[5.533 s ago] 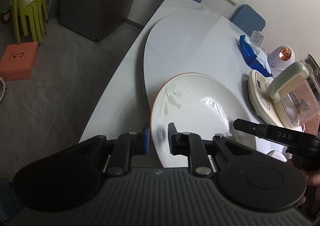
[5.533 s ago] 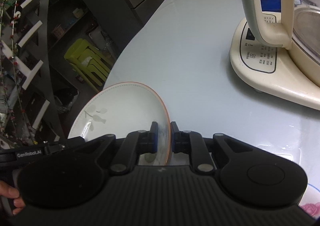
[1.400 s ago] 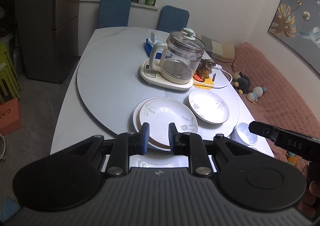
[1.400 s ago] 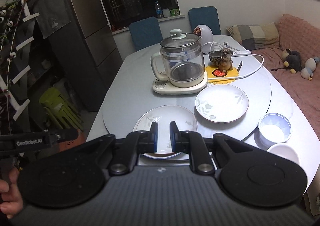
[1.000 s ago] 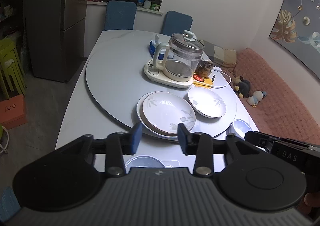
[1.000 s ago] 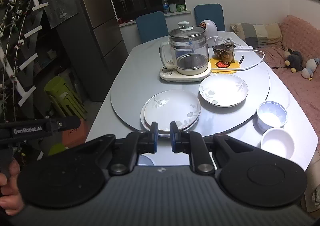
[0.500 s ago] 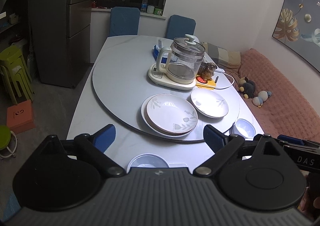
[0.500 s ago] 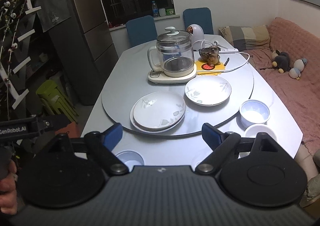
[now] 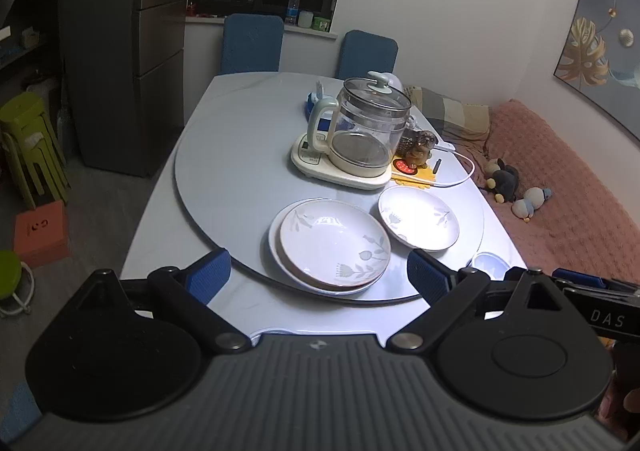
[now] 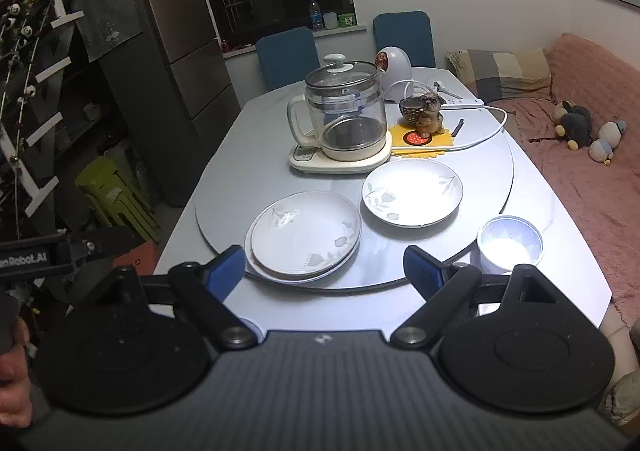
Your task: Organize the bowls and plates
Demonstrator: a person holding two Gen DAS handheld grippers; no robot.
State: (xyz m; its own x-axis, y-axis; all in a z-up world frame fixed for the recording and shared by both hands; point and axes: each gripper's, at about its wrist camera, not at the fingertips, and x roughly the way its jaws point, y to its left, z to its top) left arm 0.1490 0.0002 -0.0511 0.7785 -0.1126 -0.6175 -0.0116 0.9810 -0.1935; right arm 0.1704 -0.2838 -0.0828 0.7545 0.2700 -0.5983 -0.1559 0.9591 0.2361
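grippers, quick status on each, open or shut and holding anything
Left claw: open wide, nothing between its fingers.
Right claw: open wide, holding nothing.

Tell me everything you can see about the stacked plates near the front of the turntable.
The stacked plates are two shallow white dishes, ceramic by the look, with grey leaf and flower prints. The upper one sits slightly off-centre on a wider one, whose rim shows along the left and front. They lie flat on the grey turntable, near its front edge, left of a single plate. Nothing else touches them.
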